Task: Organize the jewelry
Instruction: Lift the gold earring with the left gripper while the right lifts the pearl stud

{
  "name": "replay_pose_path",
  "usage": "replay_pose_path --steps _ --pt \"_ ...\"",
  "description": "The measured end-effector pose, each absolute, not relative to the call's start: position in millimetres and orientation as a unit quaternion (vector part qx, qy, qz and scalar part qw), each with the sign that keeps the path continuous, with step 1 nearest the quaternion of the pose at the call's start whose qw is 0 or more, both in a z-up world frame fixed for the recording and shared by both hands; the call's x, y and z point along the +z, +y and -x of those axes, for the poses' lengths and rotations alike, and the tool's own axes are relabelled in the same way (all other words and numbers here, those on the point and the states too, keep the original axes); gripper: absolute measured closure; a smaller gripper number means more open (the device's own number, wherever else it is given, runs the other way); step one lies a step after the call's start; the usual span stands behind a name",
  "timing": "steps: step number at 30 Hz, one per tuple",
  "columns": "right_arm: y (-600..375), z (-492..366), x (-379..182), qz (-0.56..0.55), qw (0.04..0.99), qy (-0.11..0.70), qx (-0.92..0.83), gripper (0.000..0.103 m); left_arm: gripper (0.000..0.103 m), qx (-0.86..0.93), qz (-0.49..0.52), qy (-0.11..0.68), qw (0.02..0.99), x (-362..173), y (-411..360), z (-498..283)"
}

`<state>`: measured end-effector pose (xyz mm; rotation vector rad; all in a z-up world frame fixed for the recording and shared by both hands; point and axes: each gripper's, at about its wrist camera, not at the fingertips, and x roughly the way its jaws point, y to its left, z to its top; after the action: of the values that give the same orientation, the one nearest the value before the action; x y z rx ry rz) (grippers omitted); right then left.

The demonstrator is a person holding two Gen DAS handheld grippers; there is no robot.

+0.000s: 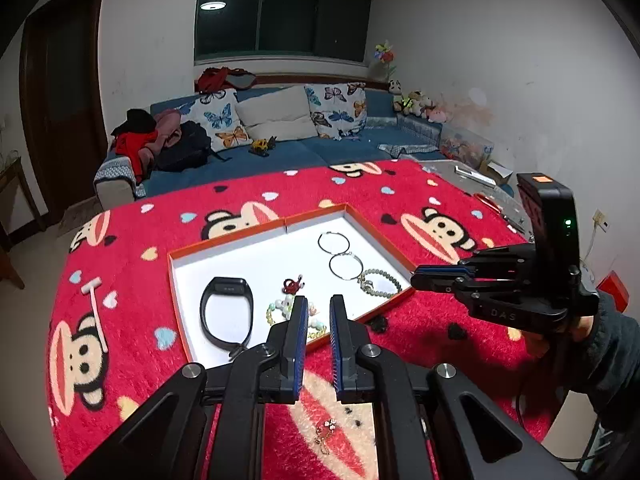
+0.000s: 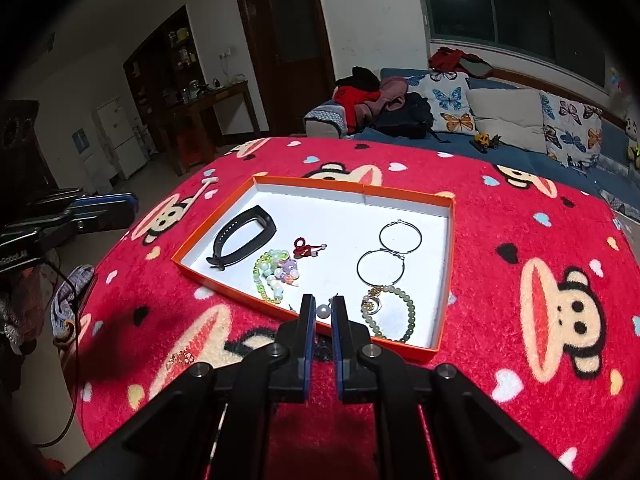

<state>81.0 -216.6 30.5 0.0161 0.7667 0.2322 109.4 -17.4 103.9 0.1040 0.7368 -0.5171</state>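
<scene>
Lying in the shallow orange-rimmed tray (image 2: 448, 248) on fleecy red cloth (image 2: 520, 240), left to right: matte black band (image 2: 244, 236), long axis diagonal; glossy bead bracelet (image 2: 276, 276); thin wire hoops (image 2: 400, 236); left gripper (image 1: 318, 312) closed, empty; right gripper (image 2: 322, 312) closed.

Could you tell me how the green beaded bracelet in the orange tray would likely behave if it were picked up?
The green beaded bracelet would probably hang limp, since it is separate beads on a string. Its round, glossy beads may slip between flat pads. The gold charm on it would likely dangle and swing. It lies flat on the tray floor, so it seems unlikely to roll.
</scene>
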Motion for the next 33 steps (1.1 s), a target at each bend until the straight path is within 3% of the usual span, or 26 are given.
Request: replay_pose_path --steps 14,21,24,26,33 --pt "-207 -68 -2 -0.014 0.900 0.415 0.130 0.093 0.090 -0.267 -0.080 0.480 0.832 -9 -25 -75" --pt "-207 -66 -6 -0.014 0.898 0.420 0.132 0.093 0.090 -0.259 -0.062 0.517 0.813 -33 -15 -78" --pt "-207 -67 -8 -0.013 0.896 0.423 0.133 0.093 0.080 -0.268 -0.050 0.519 0.810 -35 -12 -78" --pt "-206 -67 -10 -0.014 0.895 0.425 0.134 0.093 0.067 -0.278 -0.040 0.520 0.806 -34 -13 -77" --pt "-206 -66 -12 -0.013 0.895 0.427 0.132 0.093 0.067 -0.277 -0.067 0.496 0.820 -22 -22 -75"
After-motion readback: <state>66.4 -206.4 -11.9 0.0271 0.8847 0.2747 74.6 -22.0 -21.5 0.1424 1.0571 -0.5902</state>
